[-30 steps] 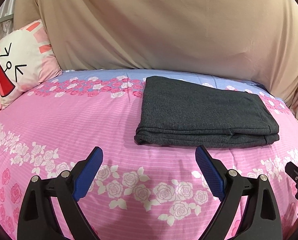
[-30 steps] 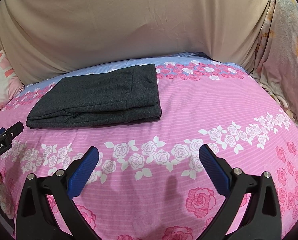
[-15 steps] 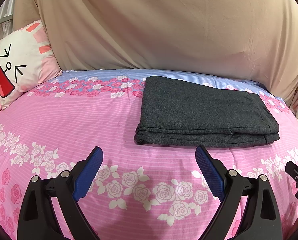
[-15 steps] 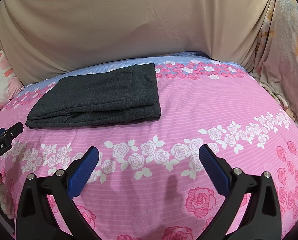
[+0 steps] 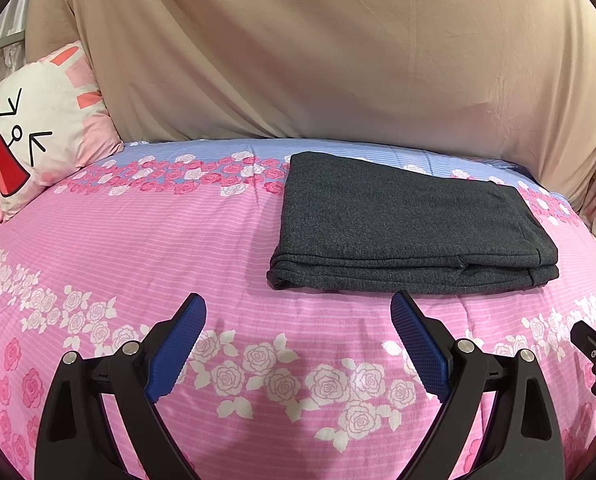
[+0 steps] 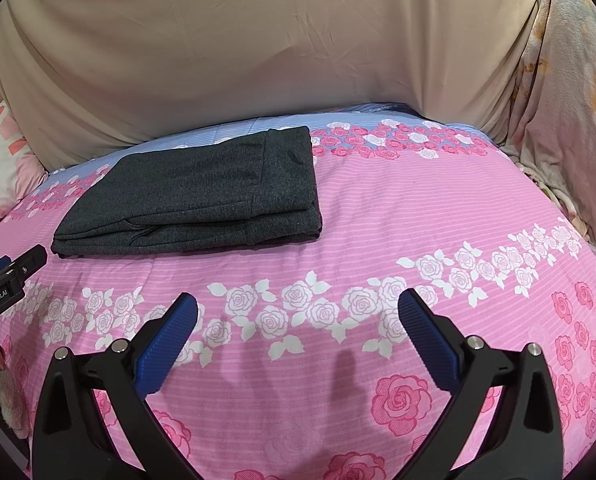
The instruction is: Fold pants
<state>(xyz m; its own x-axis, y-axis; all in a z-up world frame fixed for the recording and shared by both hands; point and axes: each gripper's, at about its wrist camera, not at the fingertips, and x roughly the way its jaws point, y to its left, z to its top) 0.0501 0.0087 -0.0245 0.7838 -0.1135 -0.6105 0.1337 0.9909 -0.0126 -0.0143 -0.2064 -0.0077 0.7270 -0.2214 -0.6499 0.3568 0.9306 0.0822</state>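
On the pink rose bedspread (image 5: 138,248) the dark grey pants (image 5: 405,224) lie folded into a neat stack, unmoved over the last second. The left gripper (image 5: 298,308) and right gripper (image 6: 298,308) hover short of it, jaws spread, empty; folding looks finished.

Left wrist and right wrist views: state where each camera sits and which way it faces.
Left wrist: sits on the left tool, facing across the floral bedspread to the folded pants ahead-right; own open blue fingers show.
Right wrist: sits on the right tool, facing the same way, pants ahead-left; own open fingers show.
Shared: pants, bedspread, beige sheet, rabbit pillow, each other's tool at the frame edge.
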